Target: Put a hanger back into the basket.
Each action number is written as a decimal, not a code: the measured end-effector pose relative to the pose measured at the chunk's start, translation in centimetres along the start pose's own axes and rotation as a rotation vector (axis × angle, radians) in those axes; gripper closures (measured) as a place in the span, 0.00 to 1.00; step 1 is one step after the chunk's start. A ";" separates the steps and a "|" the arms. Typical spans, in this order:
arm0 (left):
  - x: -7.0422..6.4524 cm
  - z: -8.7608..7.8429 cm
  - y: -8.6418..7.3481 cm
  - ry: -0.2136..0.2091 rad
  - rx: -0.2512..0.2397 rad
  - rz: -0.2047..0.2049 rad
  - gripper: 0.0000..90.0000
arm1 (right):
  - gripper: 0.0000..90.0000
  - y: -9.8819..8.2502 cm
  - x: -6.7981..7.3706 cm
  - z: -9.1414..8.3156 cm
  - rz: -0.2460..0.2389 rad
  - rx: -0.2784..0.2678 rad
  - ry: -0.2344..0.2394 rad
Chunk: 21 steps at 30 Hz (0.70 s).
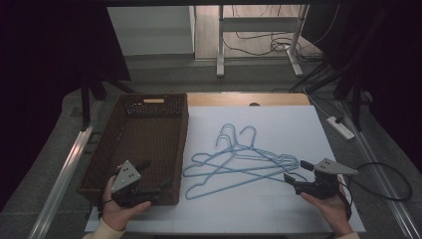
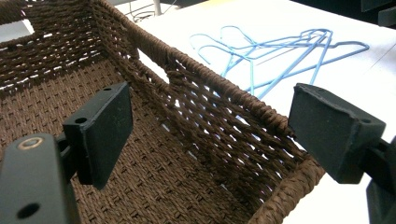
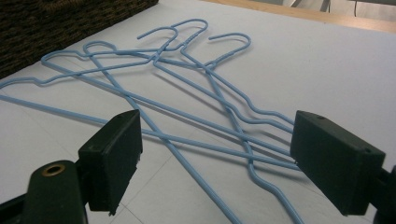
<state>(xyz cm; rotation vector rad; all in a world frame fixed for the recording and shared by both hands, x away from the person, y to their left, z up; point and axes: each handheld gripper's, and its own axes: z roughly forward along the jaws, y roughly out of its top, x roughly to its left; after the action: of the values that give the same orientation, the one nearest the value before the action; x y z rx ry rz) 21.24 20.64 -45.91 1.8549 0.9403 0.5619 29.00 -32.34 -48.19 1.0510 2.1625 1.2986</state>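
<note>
Tools are held one in each hand, both released with nothing between the jaws. Right tool [image 1: 294, 176] is levelled low at the worktop's [image 1: 278, 119] near right edge, aimed at three blue wire hangers [image 1: 239, 164]. These are piled mid-worktop, long axes running left to right, hooks toward the far edge. Left tool [image 1: 152, 181] is held over the near end of one brown wicker basket [image 1: 137, 144] along the left edge.
</note>
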 end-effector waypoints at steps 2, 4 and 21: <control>0.0 0.0 0.0 -0.001 -0.001 -0.001 0.17 | 0.20 0.0 0.0 0.0 0.000 0.002 0.000; 0.0 -0.1 0.0 0.001 0.000 -0.001 0.17 | 0.20 0.0 0.0 0.1 0.000 0.003 -0.001; -0.2 -0.1 0.0 -0.001 0.006 0.000 0.17 | 0.21 0.1 0.1 0.2 -0.002 0.014 -0.007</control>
<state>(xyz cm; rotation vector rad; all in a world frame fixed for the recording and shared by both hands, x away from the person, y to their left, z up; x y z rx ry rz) 21.08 20.55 -45.86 1.8603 0.9422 0.5593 29.12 -32.17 -48.20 1.0565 2.1696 1.2789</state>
